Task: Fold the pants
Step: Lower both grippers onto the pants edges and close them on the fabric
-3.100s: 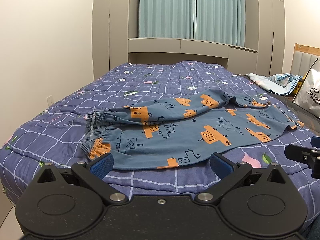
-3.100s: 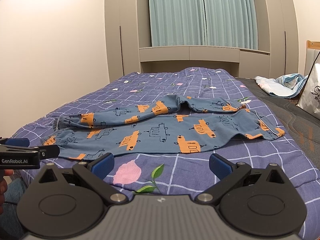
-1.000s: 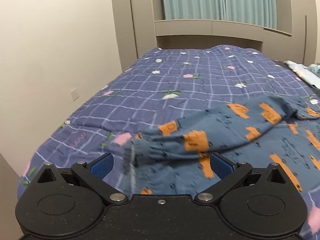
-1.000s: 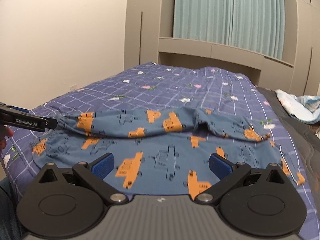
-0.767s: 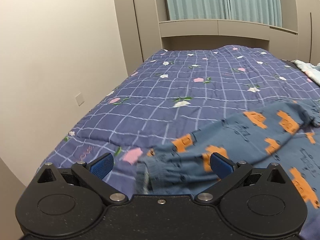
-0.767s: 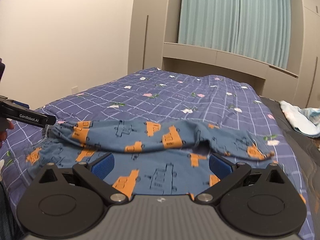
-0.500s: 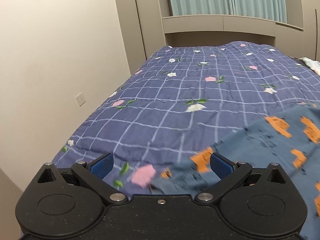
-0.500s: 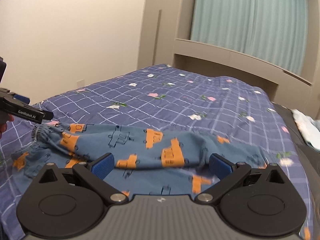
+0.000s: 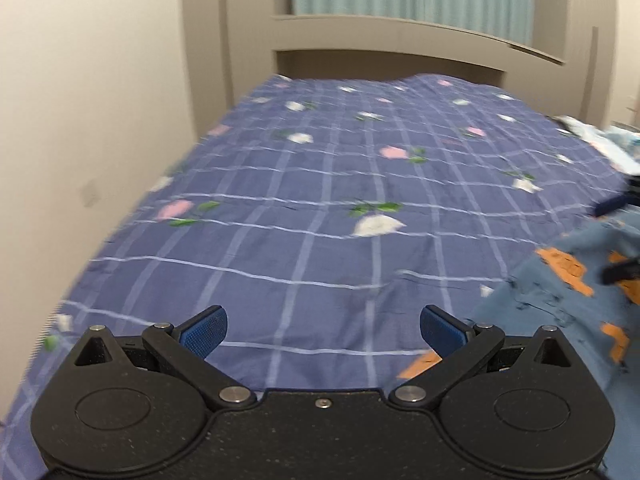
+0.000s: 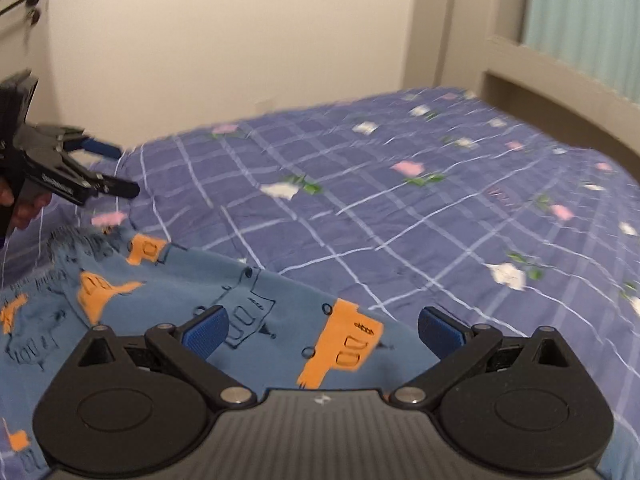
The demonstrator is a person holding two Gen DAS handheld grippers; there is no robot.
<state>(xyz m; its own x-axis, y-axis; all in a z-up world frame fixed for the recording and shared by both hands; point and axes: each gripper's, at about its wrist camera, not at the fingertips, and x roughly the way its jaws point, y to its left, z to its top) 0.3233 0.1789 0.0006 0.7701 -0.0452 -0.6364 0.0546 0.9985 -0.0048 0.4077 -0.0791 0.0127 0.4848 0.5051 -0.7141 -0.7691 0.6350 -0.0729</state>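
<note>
Both grippers are spread wide with nothing gripped. The left gripper (image 9: 323,326) is held over bare quilt (image 9: 320,208), pants (image 9: 568,292) off to its right. The right gripper (image 10: 322,330) is hovered over the pants (image 10: 256,312), which are laid flat on the quilt.

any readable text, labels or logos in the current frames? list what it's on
None can be read.
Left gripper: light lettering along its side arm, too blurred to read.
Right gripper: a small pale mark on its body, no legible word.
Pants: orange and outline pictures only, no words.
</note>
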